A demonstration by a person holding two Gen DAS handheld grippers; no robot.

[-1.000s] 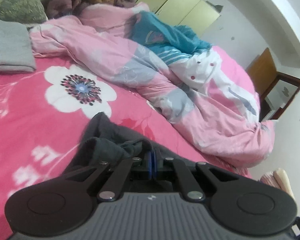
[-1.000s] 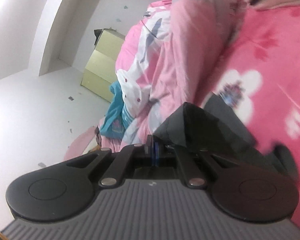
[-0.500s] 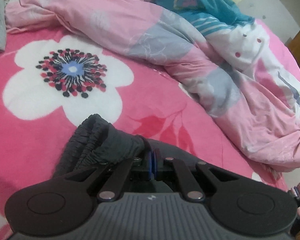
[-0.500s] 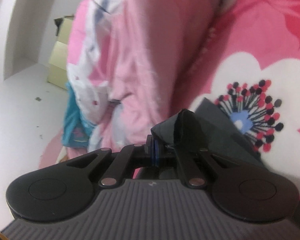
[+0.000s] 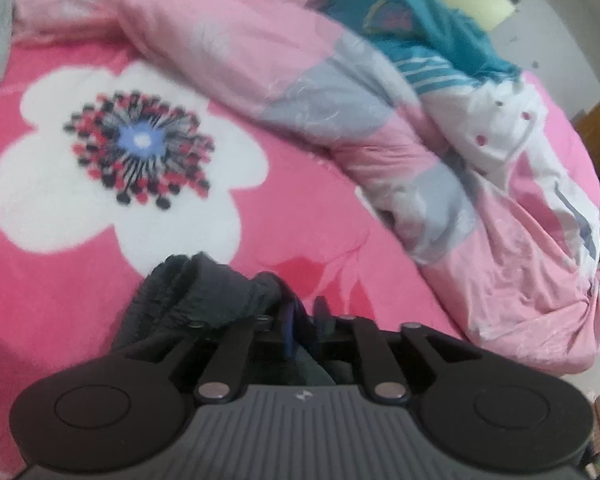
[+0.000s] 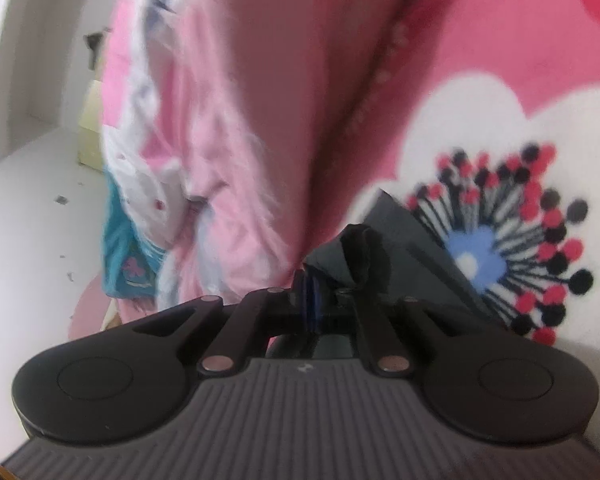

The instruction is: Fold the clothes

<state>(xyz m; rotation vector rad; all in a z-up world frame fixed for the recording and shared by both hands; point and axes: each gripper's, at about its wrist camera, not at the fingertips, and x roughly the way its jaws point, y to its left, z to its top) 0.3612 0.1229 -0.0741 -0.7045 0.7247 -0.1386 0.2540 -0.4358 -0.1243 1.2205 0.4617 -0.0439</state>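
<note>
1. The left gripper [image 5: 304,320] has its jaws opening; a narrow gap shows between the fingers, and the ribbed, bunched edge of the dark grey garment [image 5: 204,296] lies just to the left of them, some cloth showing below the gap. Whether the pads press on it cannot be told.
2. The right gripper [image 6: 318,292] is also opening, its fingers only slightly apart, with a crumpled corner of the same dark grey garment [image 6: 360,252] against the right finger.
3. The garment lies on the hot-pink fleece blanket [image 5: 52,264], its cloth overlapping the large white printed flower [image 5: 112,168]. In the right wrist view a flat panel with a pointed corner runs away from the gripper onto the flower [image 6: 480,160], beside its dotted centre.
4. Its full long axis is hidden by the grippers.
5. Beyond the flower, a rumpled pale-pink and grey quilt [image 5: 300,80] stretches across the blanket.
6. A teal garment [image 5: 420,32] rests on the quilt, farther from the flower.
</note>
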